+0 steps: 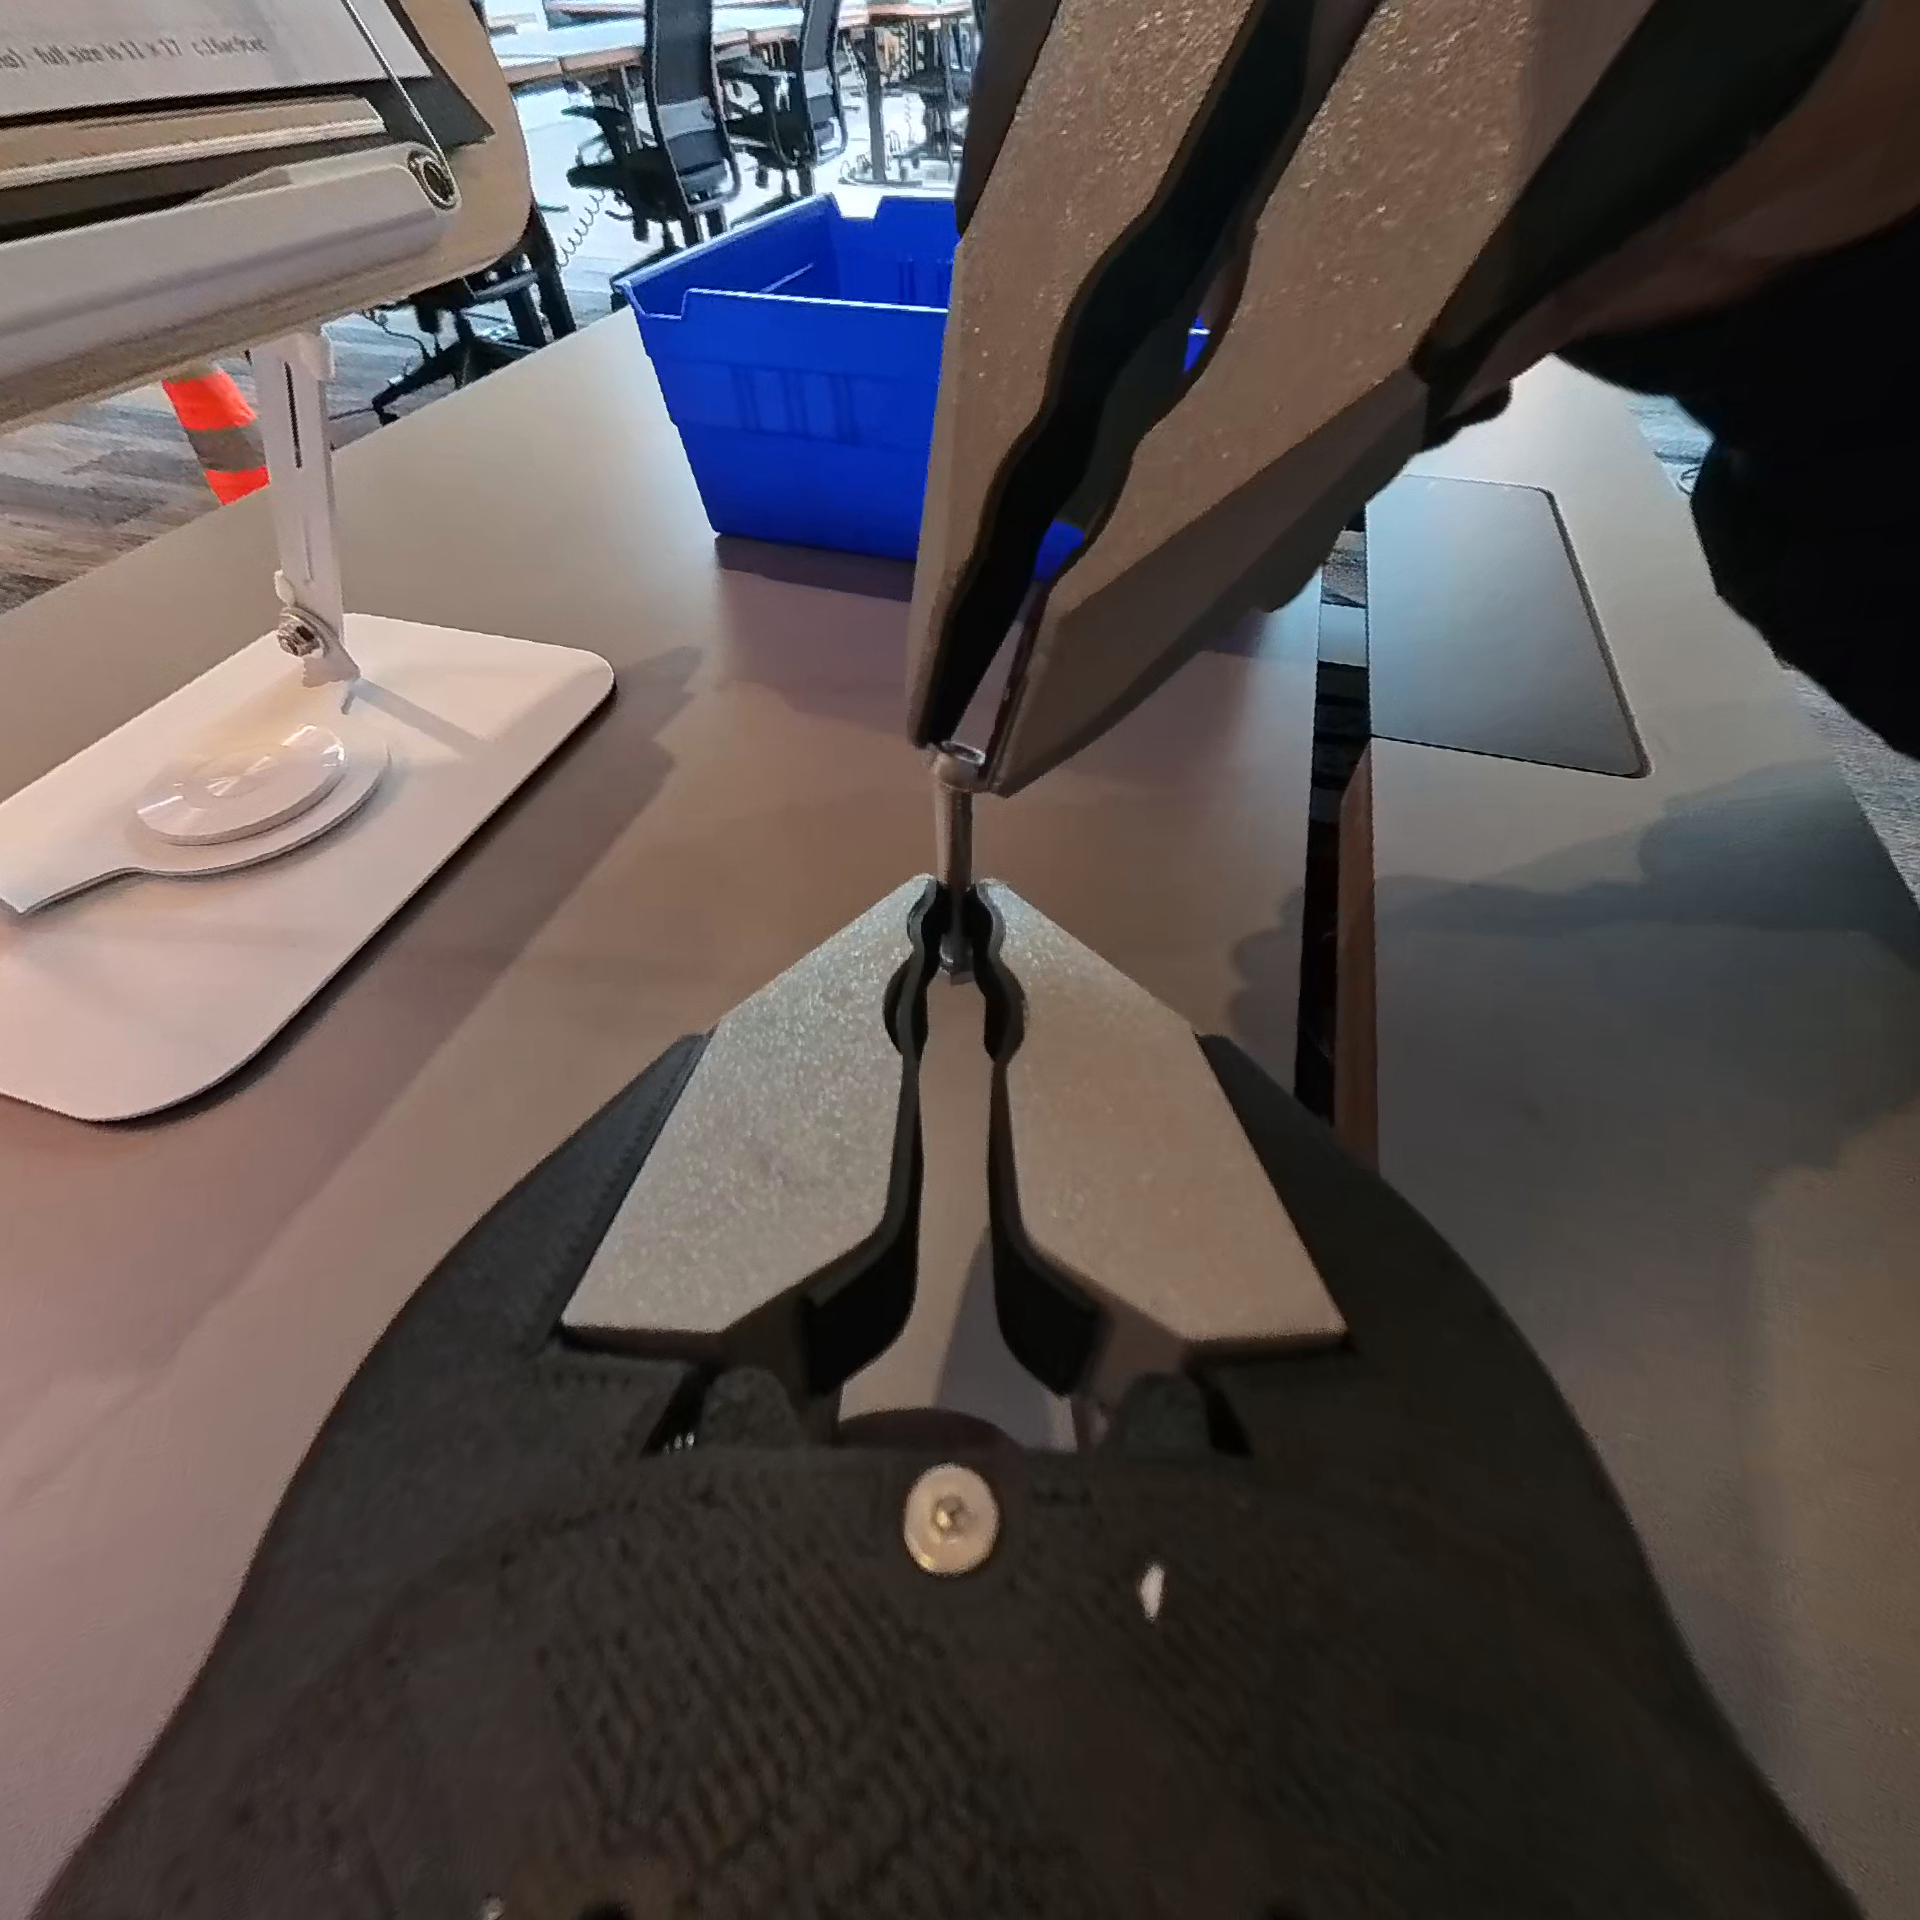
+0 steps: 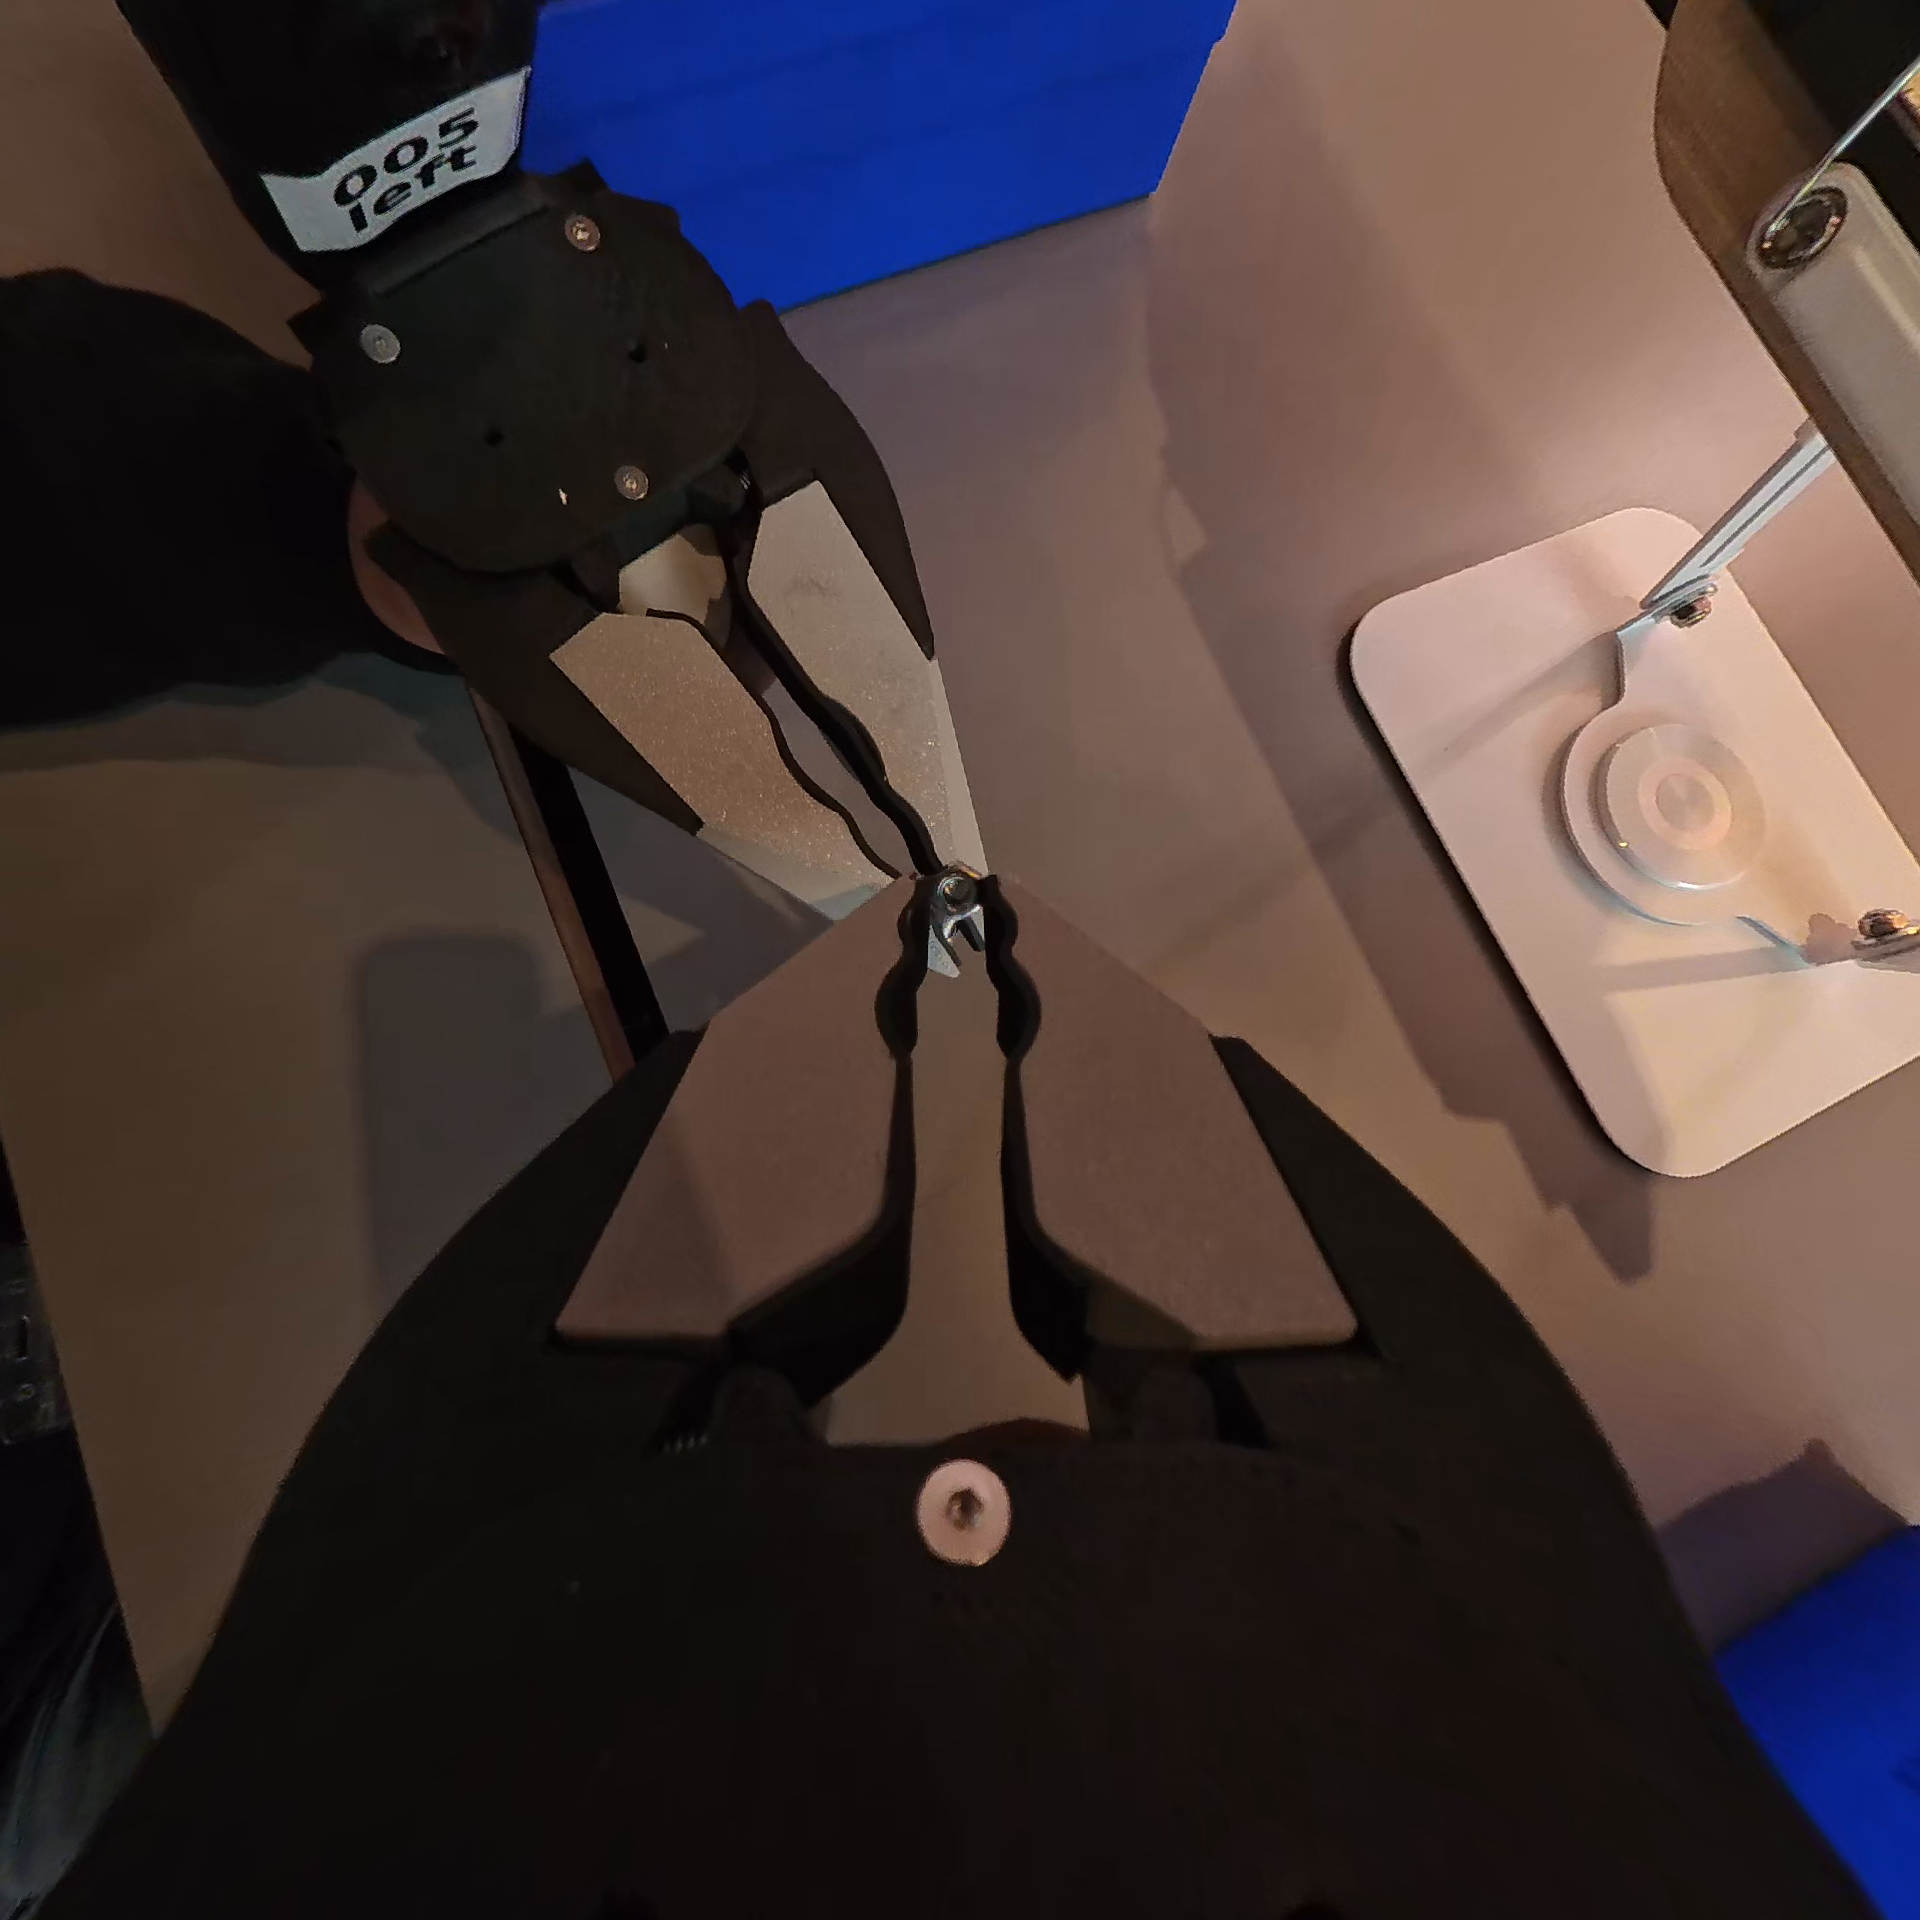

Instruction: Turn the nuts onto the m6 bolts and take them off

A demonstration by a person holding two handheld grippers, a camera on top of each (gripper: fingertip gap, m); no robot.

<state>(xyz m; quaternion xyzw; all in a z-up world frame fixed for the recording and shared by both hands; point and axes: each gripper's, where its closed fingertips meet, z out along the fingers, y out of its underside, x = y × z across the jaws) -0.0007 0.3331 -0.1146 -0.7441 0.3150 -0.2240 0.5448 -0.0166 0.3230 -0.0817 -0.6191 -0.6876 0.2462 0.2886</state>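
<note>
In the left wrist view my left gripper (image 1: 951, 909) is shut on the lower end of a small silver bolt (image 1: 954, 831), which stands up from its tips above the table. My right gripper (image 1: 961, 764) comes down from above, and its tips pinch a silver nut (image 1: 961, 750) at the bolt's upper end. In the right wrist view my right gripper (image 2: 951, 920) is shut on the small metal nut (image 2: 954, 896). The left gripper (image 2: 930, 862) reaches in from the upper left and meets it tip to tip. The bolt shaft is hidden there.
A blue bin (image 1: 800, 395) stands behind the grippers and also shows in the right wrist view (image 2: 831, 135). A white stand base (image 1: 260, 831) sits on the brown table at the left; it also shows in the right wrist view (image 2: 1662, 831). A dark inset panel (image 1: 1496, 623) lies at the right. Office chairs stand behind. Less than 4 cm separates the two grippers' tips.
</note>
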